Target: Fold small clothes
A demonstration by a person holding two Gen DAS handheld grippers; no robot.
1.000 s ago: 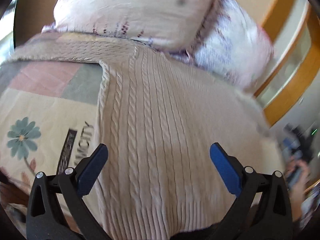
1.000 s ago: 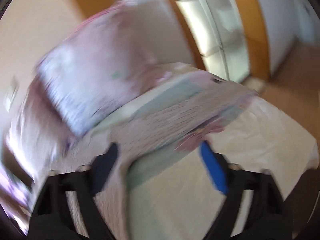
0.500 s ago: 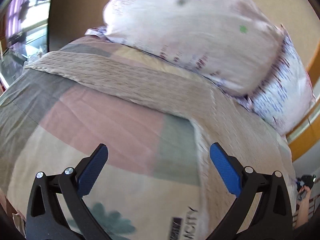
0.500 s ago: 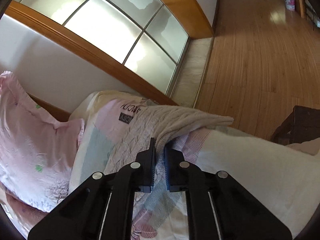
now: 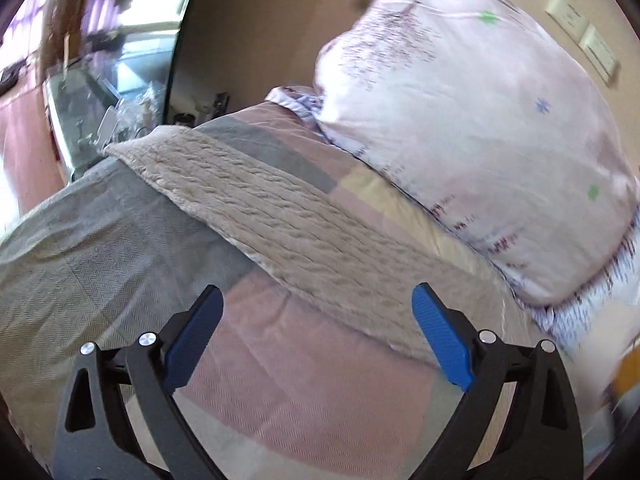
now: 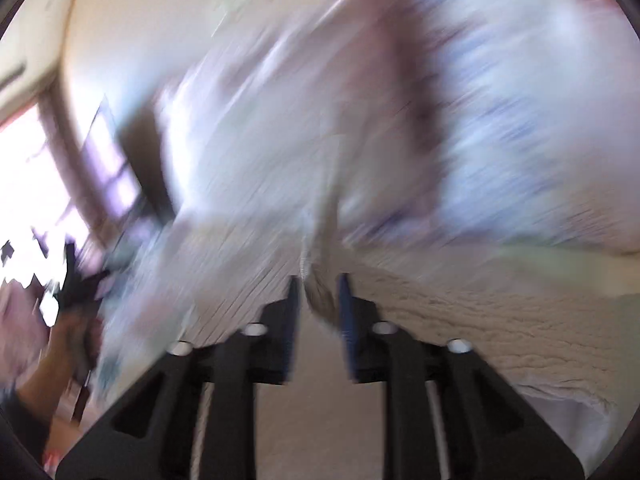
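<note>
A beige cable-knit sweater lies on the bed. In the left wrist view one sleeve stretches flat from the upper left toward the lower right. My left gripper is open and empty, hovering just in front of that sleeve. In the blurred right wrist view my right gripper is shut on a bunched fold of the sweater, and the knit spreads out to the right.
The bed has a patchwork cover of grey, pink and yellow. Two pink patterned pillows lean against the wall at the head of the bed. A cluttered glass desk stands beyond the far left bed edge.
My left gripper swung left from the sweater body to the outstretched sleeve. My right gripper closed on the sweater's other sleeve and is carrying it quickly across, toward the pillows.
</note>
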